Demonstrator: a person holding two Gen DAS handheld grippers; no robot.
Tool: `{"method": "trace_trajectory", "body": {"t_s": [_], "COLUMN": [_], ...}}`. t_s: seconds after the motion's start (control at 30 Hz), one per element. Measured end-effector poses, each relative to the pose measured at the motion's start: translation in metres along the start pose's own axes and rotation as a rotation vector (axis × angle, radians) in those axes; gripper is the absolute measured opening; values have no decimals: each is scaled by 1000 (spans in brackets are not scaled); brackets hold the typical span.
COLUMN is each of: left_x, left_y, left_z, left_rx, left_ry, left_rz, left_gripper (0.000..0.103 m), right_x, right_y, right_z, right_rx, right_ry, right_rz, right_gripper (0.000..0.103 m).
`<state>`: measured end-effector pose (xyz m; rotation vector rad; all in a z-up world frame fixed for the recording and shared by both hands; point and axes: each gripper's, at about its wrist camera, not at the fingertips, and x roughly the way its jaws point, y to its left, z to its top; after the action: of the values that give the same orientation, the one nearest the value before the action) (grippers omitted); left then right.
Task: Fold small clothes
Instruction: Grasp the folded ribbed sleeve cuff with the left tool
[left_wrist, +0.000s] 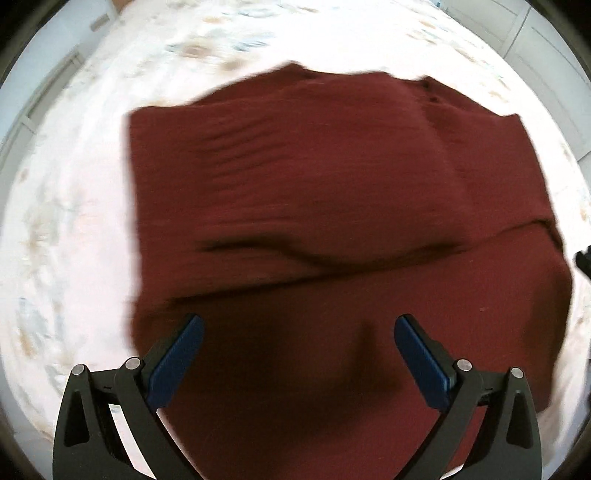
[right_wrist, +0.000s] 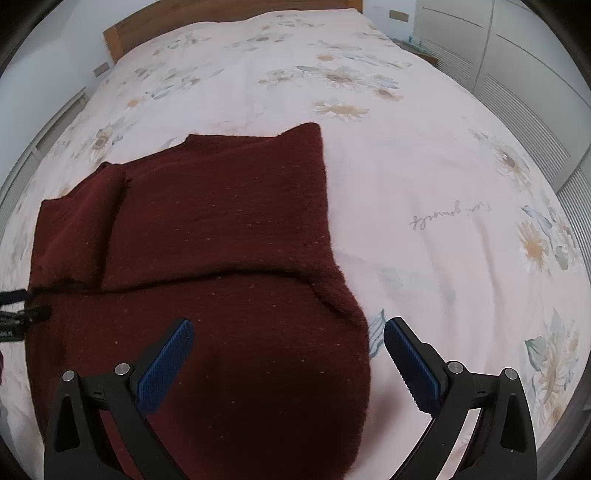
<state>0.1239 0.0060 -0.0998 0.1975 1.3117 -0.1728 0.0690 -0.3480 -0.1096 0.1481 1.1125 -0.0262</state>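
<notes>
A dark red knitted garment (left_wrist: 295, 184) lies on the bed, with one layer folded across it and a fold line running side to side. My left gripper (left_wrist: 299, 328) hangs open over its near part, blue pads wide apart and nothing between them; this view is blurred. In the right wrist view the same garment (right_wrist: 221, 221) fills the left half. My right gripper (right_wrist: 288, 332) is open above the garment's near right edge, one pad over the knit and the other over the sheet. The left gripper's tip (right_wrist: 22, 314) shows at the garment's left edge.
The garment rests on a pale pink sheet with a flower print (right_wrist: 424, 166) that covers the whole bed. A wooden headboard (right_wrist: 221, 14) stands at the far end. White louvred cupboard doors (right_wrist: 517, 74) line the right side.
</notes>
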Motion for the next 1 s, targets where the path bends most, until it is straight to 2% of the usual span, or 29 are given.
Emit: {"method": "trace_trajectory", "body": {"t_s": [0.1, 0.17, 0.27, 0.3, 0.47, 0.53, 0.6, 0.63, 0.7, 0.73, 0.8, 1.0], "left_x": [2, 11, 28, 36, 53, 54, 53, 53, 53, 54, 54, 47], "left_y": [36, 59, 79, 84, 102, 109, 116, 119, 122, 124, 129, 158], "left_z": [-4, -6, -5, -4, 2, 5, 5, 8, 11, 13, 19, 3], "left_rx": [-12, -54, -81, -88, -141, -141, -142, -140, -130, -126, -126, -190], "left_ry": [-29, -33, -15, -12, -15, -24, -32, -35, -40, -40, -56, -115], "left_rz": [81, 100, 104, 105, 32, 3, -16, -23, -43, -50, -67, -116], "left_gripper": [102, 101, 99, 95, 91, 83, 67, 62, 42, 39, 24, 16], "right_x": [0, 1, 6, 8, 15, 15, 15, 14, 13, 12, 13, 14], "right_y": [7, 12, 22, 25, 44, 50, 58, 61, 69, 71, 79, 102], "right_z": [1, 1, -1, -1, 1, 2, 3, 3, 4, 4, 4, 6], "right_rx": [-10, -12, -19, -25, -83, -108, -129, -136, -146, -150, -162, -212], "right_ry": [-2, -2, 10, 16, 48, 54, 61, 62, 64, 64, 68, 79], "right_rz": [2, 7, 22, 25, 17, 9, 1, 0, 3, 4, 5, 23], "right_gripper": [103, 102, 103, 102, 102, 102, 102, 103, 102, 102, 102, 103]}}
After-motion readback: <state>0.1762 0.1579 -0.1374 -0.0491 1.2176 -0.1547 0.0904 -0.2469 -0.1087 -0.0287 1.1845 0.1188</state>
